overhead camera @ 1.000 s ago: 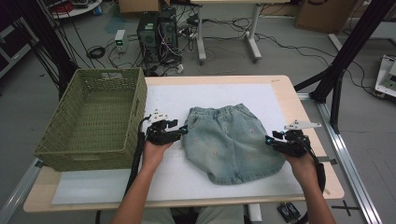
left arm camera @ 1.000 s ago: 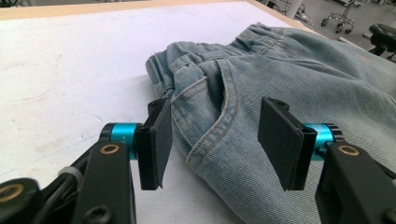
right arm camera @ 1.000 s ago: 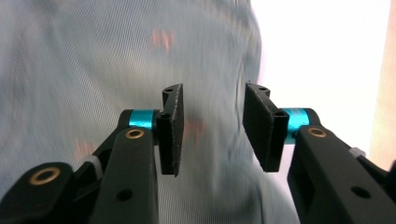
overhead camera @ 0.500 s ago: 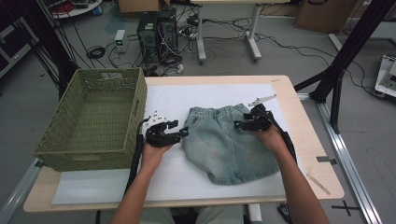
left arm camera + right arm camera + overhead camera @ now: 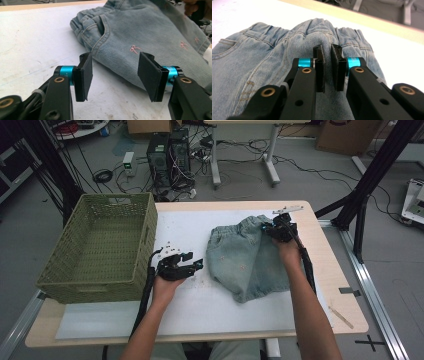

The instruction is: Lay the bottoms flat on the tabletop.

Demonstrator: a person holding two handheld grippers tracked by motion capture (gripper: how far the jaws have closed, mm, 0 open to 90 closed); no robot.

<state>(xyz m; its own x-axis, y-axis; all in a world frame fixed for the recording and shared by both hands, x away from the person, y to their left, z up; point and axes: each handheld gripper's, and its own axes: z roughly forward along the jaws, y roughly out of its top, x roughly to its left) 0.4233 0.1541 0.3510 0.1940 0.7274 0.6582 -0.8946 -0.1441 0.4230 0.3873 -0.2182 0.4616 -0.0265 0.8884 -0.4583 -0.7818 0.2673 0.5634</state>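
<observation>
Denim shorts (image 5: 250,257) lie flat on the white mat (image 5: 200,305) right of centre, waistband toward the far edge. I see the green wicker basket (image 5: 102,245) at the table's left end, just beside my left gripper (image 5: 187,266), with open mat between that gripper and the shorts.

Left gripper view: jaws spread wide on nothing, the pocket edge and small pink embroidered bows (image 5: 134,48) ahead. Right gripper view: right gripper (image 5: 326,67) has its jaws narrowed to a slim gap, pinching a raised fold of denim near the elastic waistband. No legible writing anywhere.
</observation>
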